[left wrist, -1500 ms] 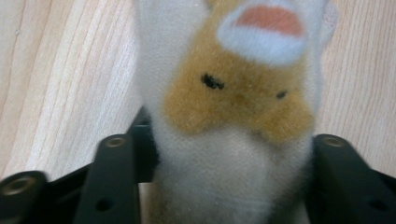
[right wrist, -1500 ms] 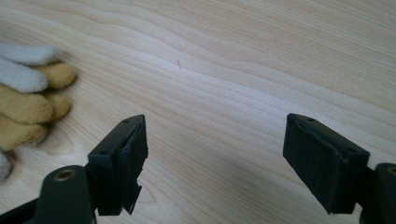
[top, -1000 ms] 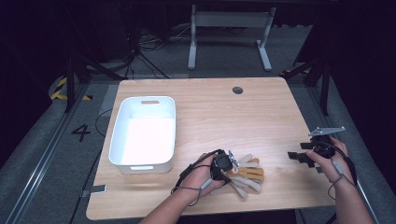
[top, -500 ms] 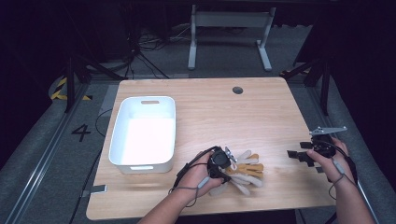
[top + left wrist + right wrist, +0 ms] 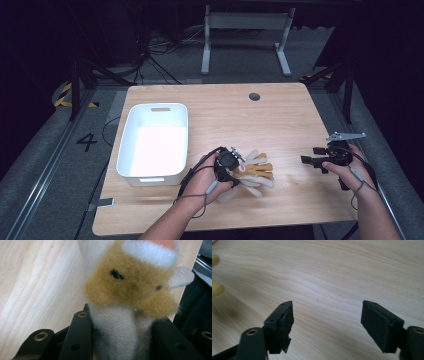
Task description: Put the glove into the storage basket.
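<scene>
Plush toy (image 5: 130,290), tan and white: soft, light, compressible; best gripped at white body. Left gripper (image 5: 231,165) pinching it there. Right gripper (image 5: 328,323) spread, empty, over table (image 5: 280,115).

Plush toy (image 5: 130,290) blurred, top cut off by frame edge; lower body hidden between left tongs (image 5: 120,340).

Layout of the table (image 5: 280,115). A bin (image 5: 154,140) sits on its left half. Right of the bin, near the front edge, lies a plush toy (image 5: 252,170), with the left gripper (image 5: 234,167) at its left end, jaws either side of it. The right gripper (image 5: 307,160) is well right of the toy, near the right edge. A round hole (image 5: 254,96) lies behind, toward the far edge.
</scene>
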`<state>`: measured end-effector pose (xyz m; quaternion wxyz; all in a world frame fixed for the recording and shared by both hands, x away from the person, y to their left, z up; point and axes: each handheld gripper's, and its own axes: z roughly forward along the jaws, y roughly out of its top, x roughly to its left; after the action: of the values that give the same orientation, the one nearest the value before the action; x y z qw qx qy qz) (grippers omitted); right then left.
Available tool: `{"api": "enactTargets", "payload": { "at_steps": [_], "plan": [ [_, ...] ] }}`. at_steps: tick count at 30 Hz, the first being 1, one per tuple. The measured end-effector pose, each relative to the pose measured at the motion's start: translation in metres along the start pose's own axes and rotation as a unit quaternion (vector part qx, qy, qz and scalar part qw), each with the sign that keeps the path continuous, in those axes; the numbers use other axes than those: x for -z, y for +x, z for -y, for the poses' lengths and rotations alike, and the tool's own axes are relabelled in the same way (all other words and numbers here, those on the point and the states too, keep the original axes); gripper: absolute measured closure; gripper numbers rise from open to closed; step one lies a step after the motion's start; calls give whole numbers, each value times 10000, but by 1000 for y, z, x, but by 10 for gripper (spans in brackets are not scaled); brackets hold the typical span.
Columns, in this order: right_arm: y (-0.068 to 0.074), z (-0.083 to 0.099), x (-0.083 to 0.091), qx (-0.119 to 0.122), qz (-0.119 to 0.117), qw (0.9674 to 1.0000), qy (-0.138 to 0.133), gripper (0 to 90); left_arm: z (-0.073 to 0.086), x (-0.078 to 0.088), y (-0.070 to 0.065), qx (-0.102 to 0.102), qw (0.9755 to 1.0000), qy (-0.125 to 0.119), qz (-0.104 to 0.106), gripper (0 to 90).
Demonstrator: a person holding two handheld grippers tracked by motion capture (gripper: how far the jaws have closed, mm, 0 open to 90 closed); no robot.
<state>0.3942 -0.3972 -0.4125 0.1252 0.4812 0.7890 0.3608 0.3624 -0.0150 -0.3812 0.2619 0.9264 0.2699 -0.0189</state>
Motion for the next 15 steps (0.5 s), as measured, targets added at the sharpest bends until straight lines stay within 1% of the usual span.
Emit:
{"api": "enactTargets", "payload": {
  "at_steps": [1,2,3,4,5,6,7,8,9,10,11,12,13,15],
  "plan": [
    [1,-3,-2,-42,-191,9998,48,352,0,2,1,67,10000,-8,-25,697],
    [2,-5,-3,-61,-282,9996,70,378,-1,7,3,248,9996,17,-126,698],
    [3,-6,-4,-66,-367,9992,120,425,-1,9,4,331,9993,26,-157,697],
    [3,-7,-6,-53,-451,9988,190,451,-1,11,6,376,9991,47,-180,697],
    [3,-7,-6,-53,-451,9988,190,451,-1,11,6,376,9991,47,-180,697],
    [2,-9,-10,-7,-551,9980,318,481,-2,14,9,452,9987,64,-228,697],
    [2,-9,-10,-7,-551,9980,318,481,-2,14,9,452,9987,64,-228,697],
    [1,-9,-13,105,-572,9972,475,519,-3,16,13,522,9982,106,-265,697],
    [0,-9,-15,162,-578,9968,521,534,-3,16,13,522,9982,106,-265,697],
    [-1,-10,-16,203,-579,9965,574,545,-5,18,17,577,9978,146,-289,697],
    [-1,-10,-16,203,-579,9965,574,545,-5,18,17,577,9978,146,-289,697],
    [-1,-10,-19,245,-637,9958,608,557,-7,18,21,646,9973,166,-301,697],
    [-2,-10,-19,269,-641,9958,592,561,-10,19,26,693,9968,184,-364,696],
    [-2,-9,-18,227,-656,9960,561,565,-13,20,31,740,9961,209,-430,696]
  ]
}}
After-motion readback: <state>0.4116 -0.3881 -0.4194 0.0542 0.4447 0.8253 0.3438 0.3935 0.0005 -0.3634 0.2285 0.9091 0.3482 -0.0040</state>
